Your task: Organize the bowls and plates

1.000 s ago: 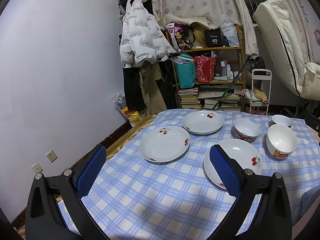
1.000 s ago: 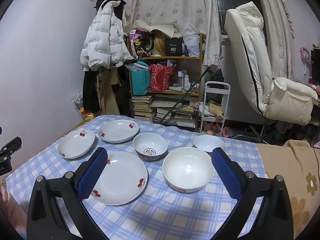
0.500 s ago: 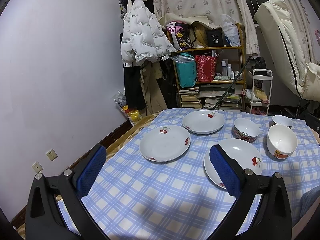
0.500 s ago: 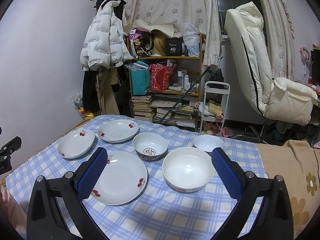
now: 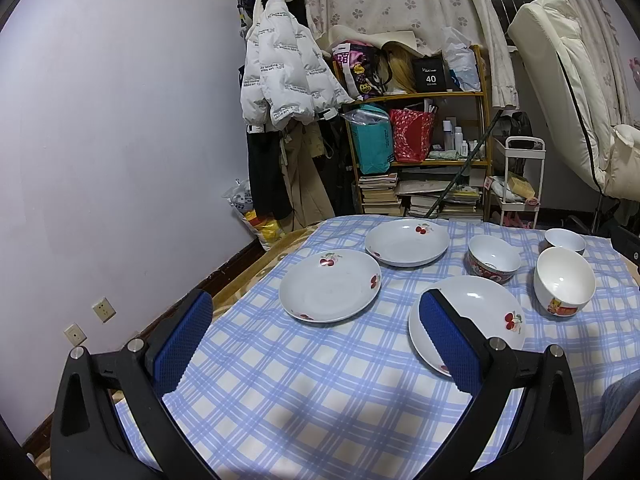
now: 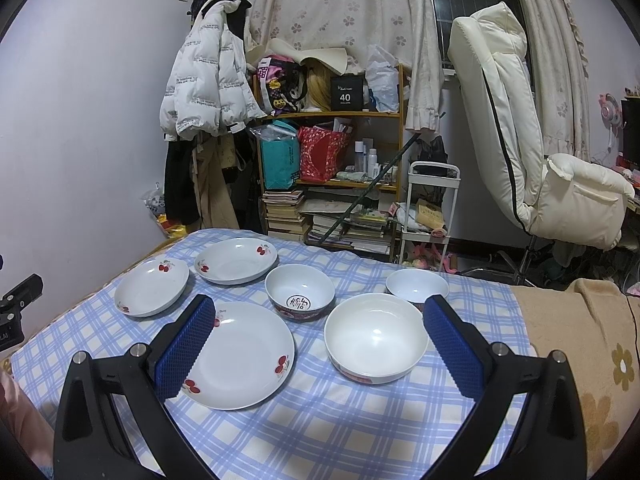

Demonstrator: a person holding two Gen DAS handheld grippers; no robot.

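Observation:
Three white cherry-print plates lie on the blue checked tablecloth point(image 5: 320, 392): a near plate point(image 5: 476, 316) point(image 6: 244, 354), a left plate point(image 5: 330, 284) point(image 6: 152, 286) and a far plate point(image 5: 406, 242) point(image 6: 236, 260). Three bowls stand to the right: a red-patterned bowl point(image 5: 494, 258) point(image 6: 300, 292), a large white bowl point(image 5: 564, 286) point(image 6: 376, 336) and a small white bowl point(image 5: 564, 241) point(image 6: 416, 286). My left gripper point(image 5: 316, 340) is open and empty above the cloth, near the near plate. My right gripper point(image 6: 320, 344) is open and empty, hovering before the near plate and large bowl.
A cluttered wooden shelf point(image 5: 420, 152) with bags and books stands behind the table. A white puffer jacket point(image 5: 284, 76) hangs on the wall. A white rolling cart point(image 6: 432, 208) and a cream reclining chair point(image 6: 520, 120) stand at the right. A beige flowered blanket point(image 6: 580, 360) covers the right side.

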